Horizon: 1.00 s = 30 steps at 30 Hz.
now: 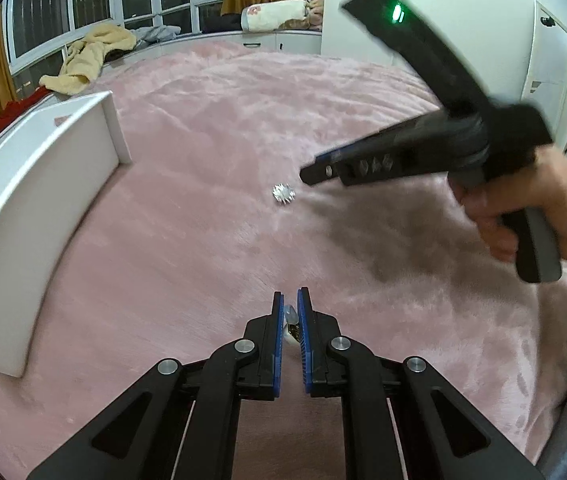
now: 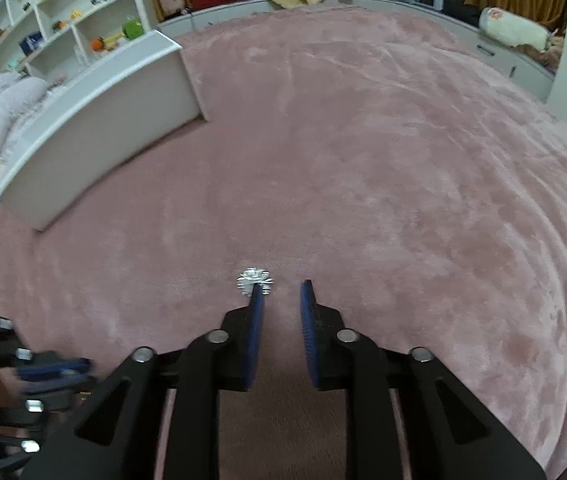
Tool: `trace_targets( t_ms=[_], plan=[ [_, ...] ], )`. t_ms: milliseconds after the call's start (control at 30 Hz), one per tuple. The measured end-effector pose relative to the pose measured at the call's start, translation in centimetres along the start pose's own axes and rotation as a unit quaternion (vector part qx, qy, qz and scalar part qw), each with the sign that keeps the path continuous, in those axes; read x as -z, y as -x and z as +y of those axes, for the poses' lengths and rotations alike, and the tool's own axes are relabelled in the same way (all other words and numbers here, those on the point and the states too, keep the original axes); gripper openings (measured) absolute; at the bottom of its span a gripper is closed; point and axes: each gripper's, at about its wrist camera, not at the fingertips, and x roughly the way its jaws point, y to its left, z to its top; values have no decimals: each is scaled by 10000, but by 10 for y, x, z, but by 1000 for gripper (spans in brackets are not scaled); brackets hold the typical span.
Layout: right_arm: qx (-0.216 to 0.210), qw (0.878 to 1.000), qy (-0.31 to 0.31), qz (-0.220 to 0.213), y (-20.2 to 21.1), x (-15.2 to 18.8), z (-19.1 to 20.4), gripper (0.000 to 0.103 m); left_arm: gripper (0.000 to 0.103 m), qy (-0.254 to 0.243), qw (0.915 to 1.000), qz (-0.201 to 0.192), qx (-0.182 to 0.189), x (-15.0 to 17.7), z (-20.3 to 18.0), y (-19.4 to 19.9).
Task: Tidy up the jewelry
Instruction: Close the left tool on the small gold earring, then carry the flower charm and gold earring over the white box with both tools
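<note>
A sparkling silver spiky brooch [image 1: 283,193] lies on the pink plush carpet [image 1: 203,248]. My left gripper [image 1: 290,300] is shut on a small pale jewelry piece with a gold part [image 1: 291,322], held low over the carpet, well short of the brooch. My right gripper [image 2: 282,290] is open and empty; the brooch [image 2: 254,279] lies just past its left fingertip. In the left wrist view the right gripper [image 1: 309,174] hovers just right of the brooch. The left gripper [image 2: 55,372] shows blurred at the lower left of the right wrist view.
A white bed frame panel [image 1: 39,204] stands on the left, also seen in the right wrist view [image 2: 115,120]. White shelves [image 2: 55,12] with toys stand behind it. A window bench [image 1: 219,36] with clothes and a pillow runs along the far wall.
</note>
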Motion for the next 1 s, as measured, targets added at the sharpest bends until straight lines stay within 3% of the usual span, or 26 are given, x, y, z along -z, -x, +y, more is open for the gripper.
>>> trace_targets(
  t_ms=[33, 200, 300, 333, 433, 600, 633, 667, 733, 833, 900, 1000],
  plan=[
    [50, 9999, 106, -44, -4, 0, 4, 61, 12, -7, 10000, -14, -8, -1, 1, 2],
    [173, 9996, 195, 147, -28, 1, 13, 58, 12, -34, 9999, -85, -110, -5, 9, 15],
    [213, 9993, 302, 100, -28, 5, 18, 43, 12, 19, 9998, -121, -165, -6, 16, 21],
    [222, 9993, 305, 71, -25, 4, 18, 30, 12, 35, 9997, -138, -177, -6, 19, 24],
    [102, 9997, 203, -116, -12, 1, 17, 24, 12, 72, 9995, -201, -217, -7, 24, 30],
    [195, 9995, 217, -85, -8, -1, 20, 24, 12, 236, 9988, -347, -252, -11, 39, 40],
    [225, 9995, 215, -41, -11, -3, 21, 29, 12, 263, 9987, -355, -236, -10, 42, 42],
    [208, 9995, 231, -64, -14, -4, 22, 41, 12, 269, 9987, -355, -237, -10, 43, 42],
    [277, 9992, 266, -73, -22, -7, 22, 44, 12, 276, 9986, -358, -258, -7, 45, 43],
    [316, 9990, 300, 78, -36, -2, 21, 34, 13, 253, 9987, -330, -296, -4, 44, 43],
    [285, 9992, 283, 23, -33, -2, 19, 20, 13, 261, 9986, -322, -318, -3, 46, 43],
    [242, 9994, 215, -92, -25, -4, 15, 21, 13, 312, 9983, -361, -340, -3, 53, 47]
  ],
)
